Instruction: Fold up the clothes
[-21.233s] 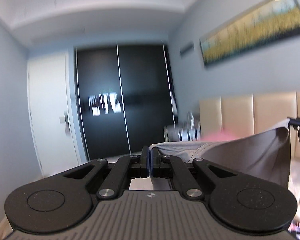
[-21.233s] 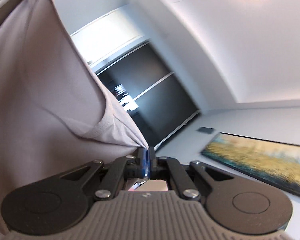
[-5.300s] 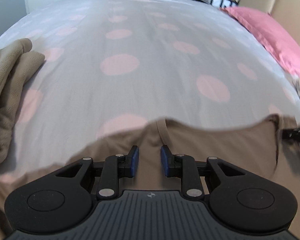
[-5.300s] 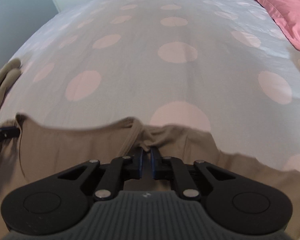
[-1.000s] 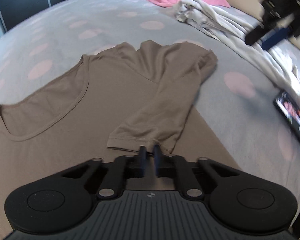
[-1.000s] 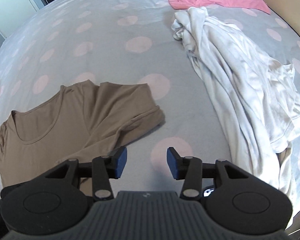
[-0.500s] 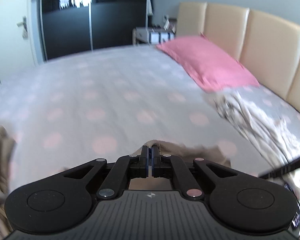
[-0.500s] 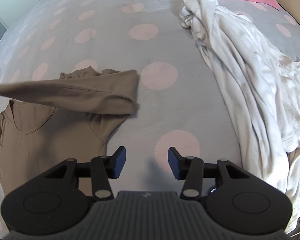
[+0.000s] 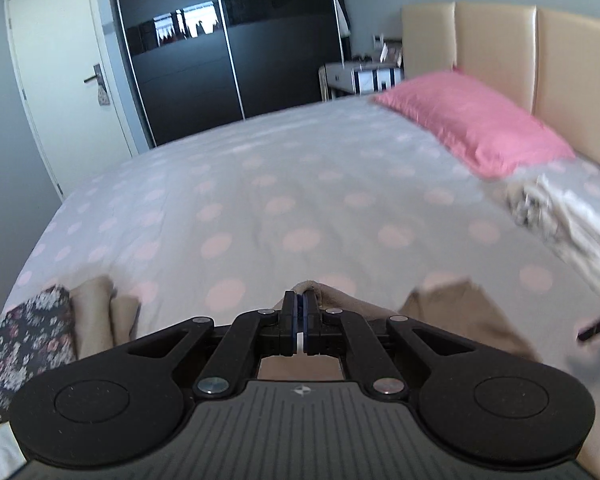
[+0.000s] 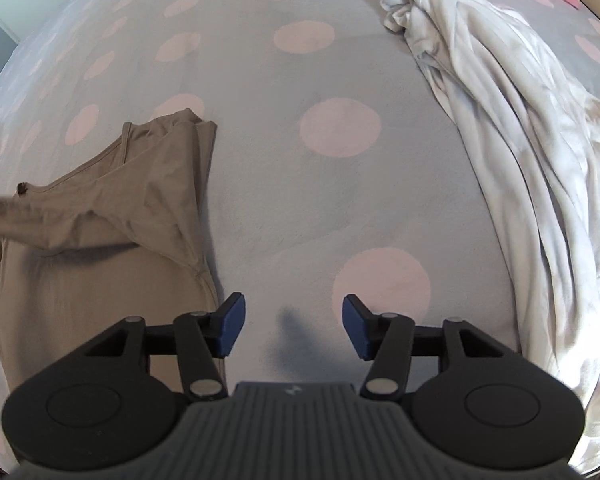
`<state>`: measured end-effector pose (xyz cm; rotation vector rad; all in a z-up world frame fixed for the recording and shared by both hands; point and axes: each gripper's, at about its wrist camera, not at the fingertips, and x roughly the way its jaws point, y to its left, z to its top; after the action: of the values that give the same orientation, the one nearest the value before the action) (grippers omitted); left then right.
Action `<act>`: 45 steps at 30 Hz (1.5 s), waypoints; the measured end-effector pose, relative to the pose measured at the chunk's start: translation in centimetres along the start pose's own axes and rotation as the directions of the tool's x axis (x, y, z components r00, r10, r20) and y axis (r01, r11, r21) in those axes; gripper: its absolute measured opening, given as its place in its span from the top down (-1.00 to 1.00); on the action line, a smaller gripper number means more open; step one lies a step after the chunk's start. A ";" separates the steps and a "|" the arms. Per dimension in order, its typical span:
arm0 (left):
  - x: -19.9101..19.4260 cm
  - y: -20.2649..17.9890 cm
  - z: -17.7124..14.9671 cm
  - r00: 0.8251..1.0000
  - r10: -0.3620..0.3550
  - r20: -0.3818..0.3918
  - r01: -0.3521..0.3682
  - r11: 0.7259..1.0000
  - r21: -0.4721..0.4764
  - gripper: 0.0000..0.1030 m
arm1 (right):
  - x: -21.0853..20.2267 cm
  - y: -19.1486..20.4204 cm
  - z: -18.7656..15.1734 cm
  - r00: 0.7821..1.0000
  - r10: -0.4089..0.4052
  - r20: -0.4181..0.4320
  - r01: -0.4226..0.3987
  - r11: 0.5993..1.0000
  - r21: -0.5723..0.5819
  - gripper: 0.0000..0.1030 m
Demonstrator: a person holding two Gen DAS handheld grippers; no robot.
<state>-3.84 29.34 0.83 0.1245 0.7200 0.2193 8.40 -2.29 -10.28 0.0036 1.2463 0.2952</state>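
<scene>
A bed (image 10: pixel 260 160) in grey, pink-dotted linen carries a brown shirt (image 10: pixel 100 280) at frame left, a crumpled white garment (image 10: pixel 520 160) at right (pink pillow (image 9: pixel 468 124) beyond).

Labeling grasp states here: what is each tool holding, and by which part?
Left tool: shut on the brown shirt, pinching the end of its sleeve. Right tool: jaws opening, nothing between them, only the bedsheet below.
</scene>
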 end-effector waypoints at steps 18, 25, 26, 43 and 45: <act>6.6 6.1 -11.2 0.898 0.143 -0.416 -0.132 0.990 0.055 0.98 | 2.5 4.8 7.2 0.986 0.029 0.166 -0.030 1.000 0.005 0.22; 9.0 5.7 -9.8 0.928 0.053 -0.369 -0.067 0.997 -0.025 0.76 | 5.9 5.4 11.0 0.983 0.046 0.178 -0.059 0.996 0.070 0.36; 9.3 5.3 -9.7 0.928 0.044 -0.370 -0.055 0.998 -0.017 0.74 | 6.6 5.5 11.3 0.985 0.047 0.167 -0.061 0.995 0.080 0.40; 11.5 4.8 -11.2 0.894 -0.051 -0.445 0.036 0.998 -0.042 0.55 | 11.2 6.6 12.6 0.991 0.026 0.135 -0.047 0.987 0.155 0.97; 11.4 5.2 -11.0 0.893 -0.054 -0.447 0.028 0.997 -0.066 0.80 | 10.8 6.3 12.8 0.987 -0.002 0.162 -0.026 0.985 0.171 0.97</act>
<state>-3.63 37.56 -13.70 0.0006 1.1767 0.2306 22.03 8.14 -15.15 0.1815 1.1076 0.1924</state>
